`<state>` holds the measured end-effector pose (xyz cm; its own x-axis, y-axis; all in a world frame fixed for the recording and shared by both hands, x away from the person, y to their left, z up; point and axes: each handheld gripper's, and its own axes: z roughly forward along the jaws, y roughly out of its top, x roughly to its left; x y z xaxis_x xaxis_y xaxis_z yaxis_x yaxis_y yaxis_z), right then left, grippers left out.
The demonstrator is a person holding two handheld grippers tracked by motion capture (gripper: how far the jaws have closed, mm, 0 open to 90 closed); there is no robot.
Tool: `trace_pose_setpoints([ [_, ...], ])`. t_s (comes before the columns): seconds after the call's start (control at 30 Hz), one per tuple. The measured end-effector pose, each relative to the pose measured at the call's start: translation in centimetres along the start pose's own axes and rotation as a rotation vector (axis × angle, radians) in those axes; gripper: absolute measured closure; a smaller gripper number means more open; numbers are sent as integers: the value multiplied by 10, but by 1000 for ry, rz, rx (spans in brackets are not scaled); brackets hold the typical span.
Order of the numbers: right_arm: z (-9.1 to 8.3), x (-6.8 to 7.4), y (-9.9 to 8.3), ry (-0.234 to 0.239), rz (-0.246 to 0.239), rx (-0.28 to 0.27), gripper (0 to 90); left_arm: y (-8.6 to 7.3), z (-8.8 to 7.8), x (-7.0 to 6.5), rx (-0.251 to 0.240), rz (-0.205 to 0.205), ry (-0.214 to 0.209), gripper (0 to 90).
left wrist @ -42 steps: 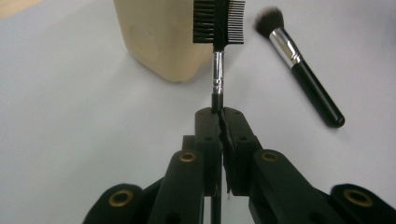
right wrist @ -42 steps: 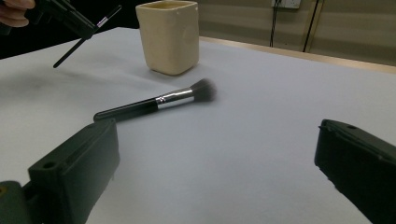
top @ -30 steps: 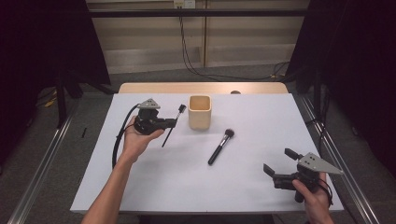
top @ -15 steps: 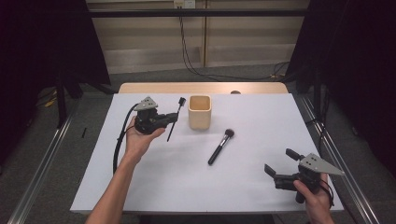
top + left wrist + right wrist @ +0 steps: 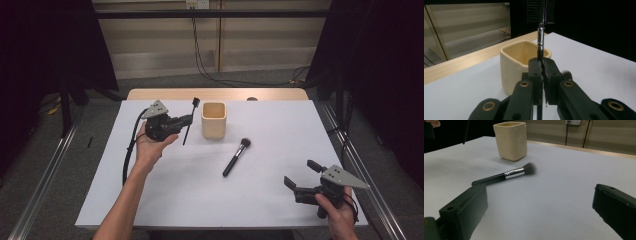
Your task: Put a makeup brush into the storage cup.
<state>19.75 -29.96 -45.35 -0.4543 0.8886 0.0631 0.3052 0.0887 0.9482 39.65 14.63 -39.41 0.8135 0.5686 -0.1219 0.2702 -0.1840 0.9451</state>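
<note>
My left gripper [image 5: 188, 120] is shut on the thin black handle of a small flat-headed brush [image 5: 195, 102]. It holds the brush steeply tilted, head up, just left of the cream square cup [image 5: 214, 120]. In the left gripper view the jaws of the left gripper [image 5: 542, 63] pinch the brush stem [image 5: 540, 40] in front of the cup [image 5: 519, 62]. A black makeup brush [image 5: 236, 158] with a silver ferrule lies on the white table right of the cup. My right gripper [image 5: 301, 176] rests open near the front right corner. In the right gripper view the right gripper [image 5: 540, 195] faces the makeup brush [image 5: 506, 175] and the cup [image 5: 510, 140].
The white tabletop [image 5: 270, 125] ends in a wooden strip [image 5: 280, 94] at the far edge. Metal rails [image 5: 350, 150] run along both sides of the table. Dark curtains stand left and right, and cables hang at the back wall.
The thin brush in my left gripper has tipped a little more upright, its head now higher beside the cup. The right gripper has stayed put.
</note>
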Motion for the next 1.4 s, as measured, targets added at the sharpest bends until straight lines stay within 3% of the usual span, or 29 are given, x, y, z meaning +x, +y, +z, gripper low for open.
trace_pose_setpoints([
  [0.67, 1, 1, 0, 15, 1, -3, 0, 42, 15, -10, -47, 23, -12, 858],
  [1.4, -1, 1, 0, 13, 8, -7, 0, 73, 41, -5, -98, 22, -5, 857],
])
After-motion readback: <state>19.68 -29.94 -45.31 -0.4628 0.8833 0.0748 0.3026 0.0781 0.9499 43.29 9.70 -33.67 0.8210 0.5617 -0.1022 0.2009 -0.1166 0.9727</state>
